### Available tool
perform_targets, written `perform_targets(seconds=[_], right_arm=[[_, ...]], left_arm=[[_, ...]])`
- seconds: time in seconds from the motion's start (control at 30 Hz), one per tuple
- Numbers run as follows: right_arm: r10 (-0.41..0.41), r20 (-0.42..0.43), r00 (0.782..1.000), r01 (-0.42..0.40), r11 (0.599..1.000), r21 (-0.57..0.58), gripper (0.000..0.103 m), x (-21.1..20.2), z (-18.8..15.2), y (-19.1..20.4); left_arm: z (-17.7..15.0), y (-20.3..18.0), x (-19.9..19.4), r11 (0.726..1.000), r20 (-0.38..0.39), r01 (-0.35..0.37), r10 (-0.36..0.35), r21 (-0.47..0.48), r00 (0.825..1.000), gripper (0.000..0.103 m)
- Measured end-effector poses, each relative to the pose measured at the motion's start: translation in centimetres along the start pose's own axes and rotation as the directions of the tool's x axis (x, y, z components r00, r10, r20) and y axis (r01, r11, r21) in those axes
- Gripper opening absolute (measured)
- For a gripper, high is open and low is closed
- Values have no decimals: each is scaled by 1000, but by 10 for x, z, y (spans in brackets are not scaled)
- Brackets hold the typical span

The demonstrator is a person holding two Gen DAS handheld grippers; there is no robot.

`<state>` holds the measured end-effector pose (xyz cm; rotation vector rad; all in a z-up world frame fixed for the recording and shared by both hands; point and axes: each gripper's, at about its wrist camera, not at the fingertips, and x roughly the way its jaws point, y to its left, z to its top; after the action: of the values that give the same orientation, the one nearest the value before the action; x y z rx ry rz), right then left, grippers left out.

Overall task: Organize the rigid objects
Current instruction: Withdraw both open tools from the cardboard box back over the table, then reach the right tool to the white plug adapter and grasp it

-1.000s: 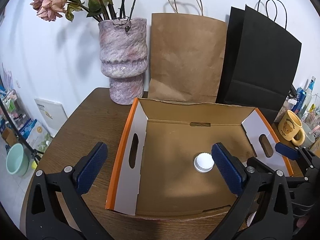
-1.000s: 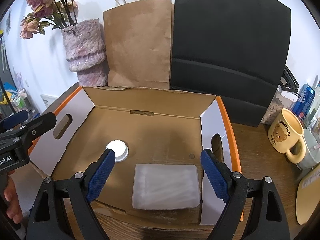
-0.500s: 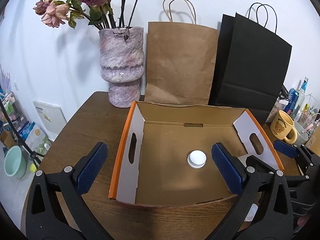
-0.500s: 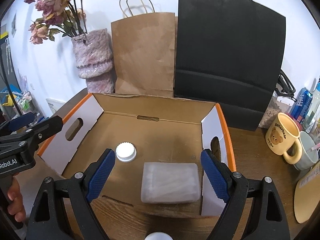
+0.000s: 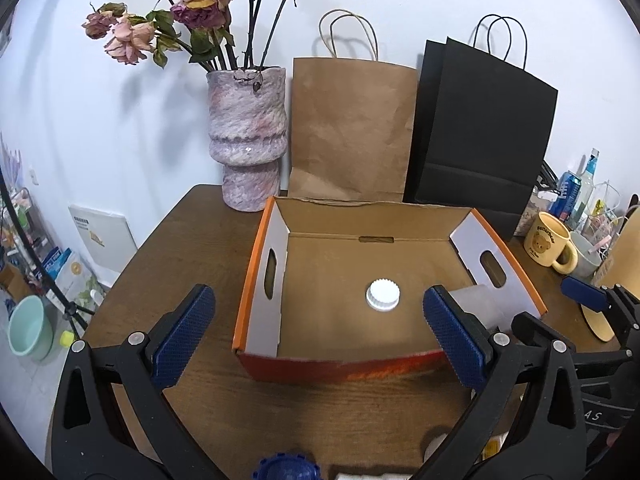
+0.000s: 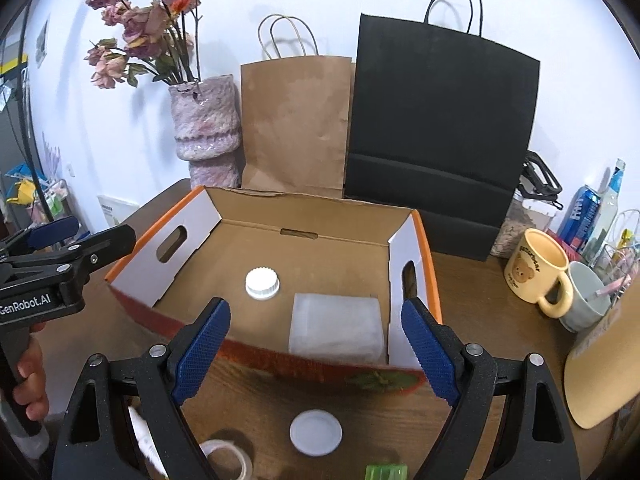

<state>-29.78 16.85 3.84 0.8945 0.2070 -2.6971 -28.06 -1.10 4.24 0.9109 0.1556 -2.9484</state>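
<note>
Bare table [image 6: 472,308] beside box [image 6: 430,280] rim

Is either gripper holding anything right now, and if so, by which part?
Nothing is held. The left gripper and right gripper both have open, empty jaws in front of the cardboard box.

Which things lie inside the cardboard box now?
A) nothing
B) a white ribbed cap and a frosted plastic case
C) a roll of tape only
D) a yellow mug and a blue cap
B: the white ribbed cap and the frosted plastic case lie on the floor of the cardboard box.
</note>
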Motion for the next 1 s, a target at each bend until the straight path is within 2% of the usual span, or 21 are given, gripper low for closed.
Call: perform_targets(seconds=[0.63,1.0], right_arm=[[-9,22,1000,8,999,31,91,-61,-48,5],[-11,10,1000,11,999,32,91,-90,-83,9]], left_arm=[[-34,6,-58,1000,20,8,-8,19,1000,103],[-66,6,-87,999,10,10,-10,46,1000,103]])
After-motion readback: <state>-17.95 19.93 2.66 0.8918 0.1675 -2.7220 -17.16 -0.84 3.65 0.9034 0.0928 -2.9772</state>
